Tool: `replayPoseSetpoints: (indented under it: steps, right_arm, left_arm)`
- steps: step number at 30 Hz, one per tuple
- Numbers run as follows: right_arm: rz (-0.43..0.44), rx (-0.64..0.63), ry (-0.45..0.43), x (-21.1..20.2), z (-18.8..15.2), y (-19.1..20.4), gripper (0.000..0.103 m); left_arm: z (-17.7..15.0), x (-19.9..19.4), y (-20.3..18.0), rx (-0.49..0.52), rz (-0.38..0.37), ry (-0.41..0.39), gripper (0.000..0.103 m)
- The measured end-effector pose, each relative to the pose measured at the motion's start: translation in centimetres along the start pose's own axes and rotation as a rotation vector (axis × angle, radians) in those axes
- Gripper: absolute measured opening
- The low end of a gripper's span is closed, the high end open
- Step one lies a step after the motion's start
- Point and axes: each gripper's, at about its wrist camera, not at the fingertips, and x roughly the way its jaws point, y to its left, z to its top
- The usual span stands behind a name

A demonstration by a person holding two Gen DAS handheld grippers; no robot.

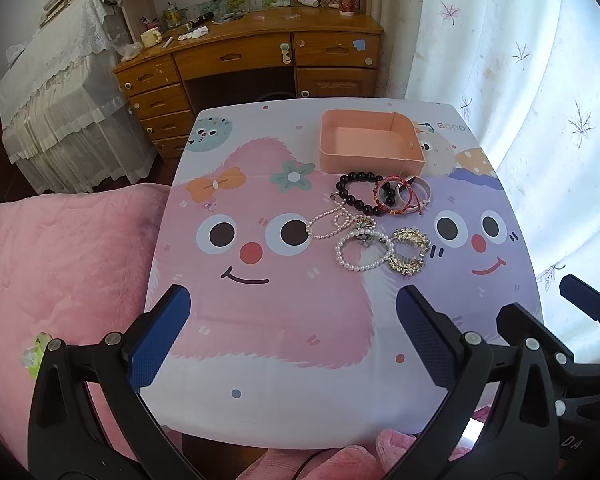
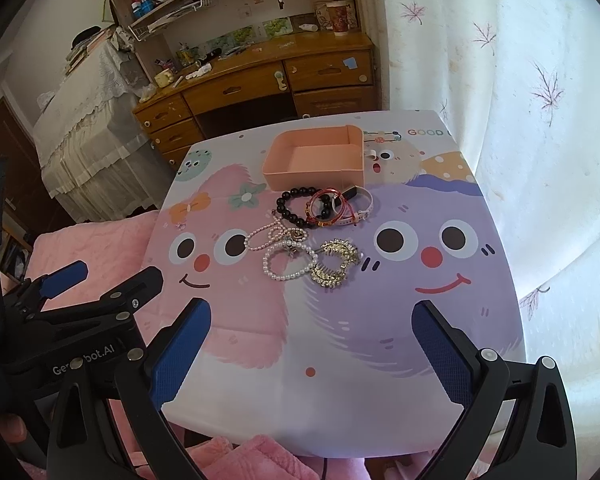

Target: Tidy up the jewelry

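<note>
A pile of jewelry lies mid-table: a black bead bracelet (image 1: 358, 194) (image 2: 296, 204), red string bangles (image 1: 396, 198) (image 2: 328, 208), a white watch band (image 1: 422, 192) (image 2: 364, 204), a small pearl chain (image 1: 328, 224) (image 2: 266, 236), a white pearl bracelet (image 1: 362, 250) (image 2: 290, 264) and a gold hair comb (image 1: 408, 252) (image 2: 336, 264). An empty pink box (image 1: 368, 142) (image 2: 316, 160) stands just behind the pile. My left gripper (image 1: 292, 332) is open and empty over the table's near edge. My right gripper (image 2: 312, 348) is open and empty, to the right of the left one.
The small table (image 1: 280, 340) has a cartoon-face top. A pink blanket (image 1: 60, 260) lies to its left. A wooden desk (image 1: 252, 56) with drawers stands behind it. A white curtain (image 1: 520, 80) hangs on the right. A tiny clear charm (image 1: 211, 205) lies by the orange bow.
</note>
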Motion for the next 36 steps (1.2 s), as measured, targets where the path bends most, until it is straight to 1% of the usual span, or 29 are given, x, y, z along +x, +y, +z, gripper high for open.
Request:
replayPoseSetpoints:
  steps: [10, 20, 26, 31, 33, 36]
  right_arm:
    - [0.012, -0.017, -0.019, -0.1, 0.1, 0.7, 0.102]
    - [0.006, 0.004, -0.015, 0.5, 0.6, 0.9, 0.102]
    - [0.002, 0.015, -0.018, 0.9, 0.7, 1.5, 0.102]
    - [-0.015, 0.027, -0.037, 1.9, -0.9, 2.0, 0.102]
    - [-0.036, 0.028, -0.042, 2.6, -1.4, 2.2, 0.102]
    - [-0.097, -0.004, -0.077, 4.0, -1.9, 2.0, 0.102]
  left_arm:
    - [0.1, 0.7, 0.5, 0.005, 0.008, 0.018, 0.103]
    - [0.6, 1.8, 0.9, 0.019, 0.011, 0.044, 0.102]
    - [1.0, 2.4, 1.4, 0.032, 0.001, 0.042, 0.102]
    - [0.2, 4.0, 1.8, 0.055, -0.07, 0.071, 0.102]
    - [-0.3, 4.8, 1.9, 0.066, -0.098, 0.079, 0.102]
    - [-1.1, 6.5, 2.1, 0.076, -0.149, 0.088, 0.102]
